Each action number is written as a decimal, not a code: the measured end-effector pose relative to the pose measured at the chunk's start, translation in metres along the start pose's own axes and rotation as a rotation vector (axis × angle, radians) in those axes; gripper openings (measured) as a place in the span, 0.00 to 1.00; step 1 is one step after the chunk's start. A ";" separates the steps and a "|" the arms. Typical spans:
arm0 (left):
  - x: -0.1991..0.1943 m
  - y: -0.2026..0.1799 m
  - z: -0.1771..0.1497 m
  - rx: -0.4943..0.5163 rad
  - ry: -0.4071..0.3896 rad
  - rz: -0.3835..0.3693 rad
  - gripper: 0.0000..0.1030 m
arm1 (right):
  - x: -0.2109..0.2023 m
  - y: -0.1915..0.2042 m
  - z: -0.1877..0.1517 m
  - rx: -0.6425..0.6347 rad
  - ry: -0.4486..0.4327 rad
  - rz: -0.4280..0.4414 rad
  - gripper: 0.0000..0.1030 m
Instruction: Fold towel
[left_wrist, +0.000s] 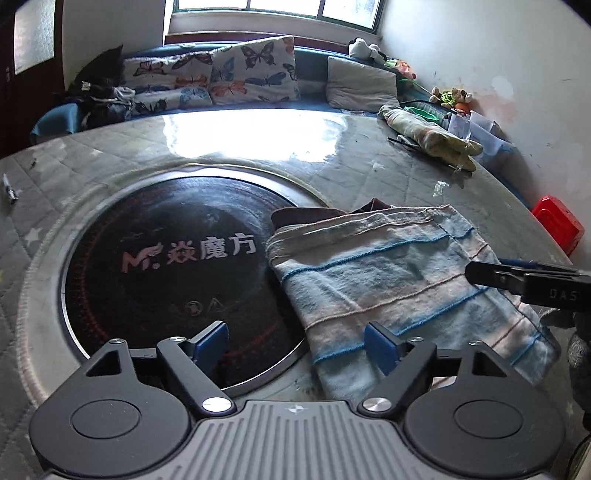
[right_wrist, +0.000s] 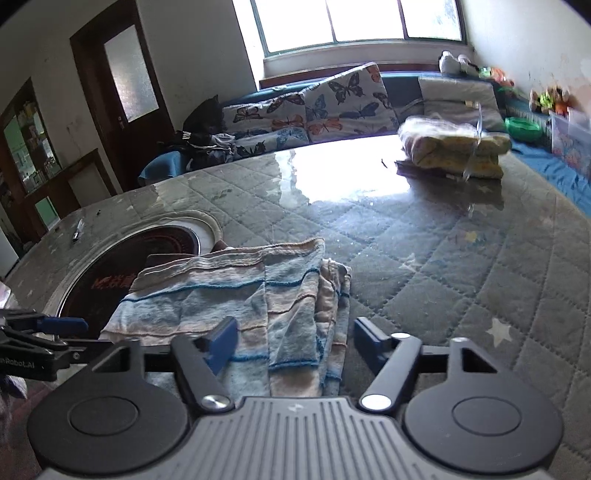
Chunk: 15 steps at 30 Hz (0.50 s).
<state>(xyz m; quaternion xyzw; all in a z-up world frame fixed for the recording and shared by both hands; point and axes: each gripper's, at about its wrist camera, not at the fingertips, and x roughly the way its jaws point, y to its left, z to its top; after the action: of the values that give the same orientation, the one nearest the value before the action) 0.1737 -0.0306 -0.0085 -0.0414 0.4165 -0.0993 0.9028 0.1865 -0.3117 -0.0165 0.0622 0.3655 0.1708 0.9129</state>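
Note:
A striped blue, white and pink towel (left_wrist: 399, 273) lies folded flat on the quilted table, its left edge over the rim of a round black cooktop (left_wrist: 177, 266). My left gripper (left_wrist: 297, 345) is open just above the towel's near left corner, nothing between its blue pads. My right gripper (right_wrist: 293, 341) is also open, over the towel's (right_wrist: 236, 295) near right edge where the folded layers stack. Each gripper shows at the edge of the other's view: the right one (left_wrist: 524, 280) beside the towel's right side, the left one (right_wrist: 55, 328) at its left.
A quilted tablecloth under glass (right_wrist: 461, 266) spreads to the right and far side. A bagged bundle of folded cloth (right_wrist: 454, 147) lies at the far right. A pen (right_wrist: 77, 230) lies far left. A bench with butterfly cushions (left_wrist: 229, 77) runs behind. A red box (left_wrist: 557, 221) sits off the right edge.

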 end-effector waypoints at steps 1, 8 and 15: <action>0.001 0.000 0.001 -0.001 0.002 -0.002 0.80 | 0.002 -0.002 0.000 0.013 0.006 0.006 0.58; 0.005 0.004 0.004 -0.027 0.013 -0.012 0.81 | 0.003 -0.005 -0.002 0.028 -0.008 -0.001 0.58; 0.006 -0.002 0.007 -0.009 0.011 -0.051 0.54 | 0.004 -0.003 -0.003 0.040 -0.003 0.040 0.42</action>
<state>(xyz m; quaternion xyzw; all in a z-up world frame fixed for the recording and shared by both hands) 0.1829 -0.0338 -0.0084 -0.0556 0.4206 -0.1207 0.8975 0.1882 -0.3131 -0.0219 0.0880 0.3661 0.1818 0.9084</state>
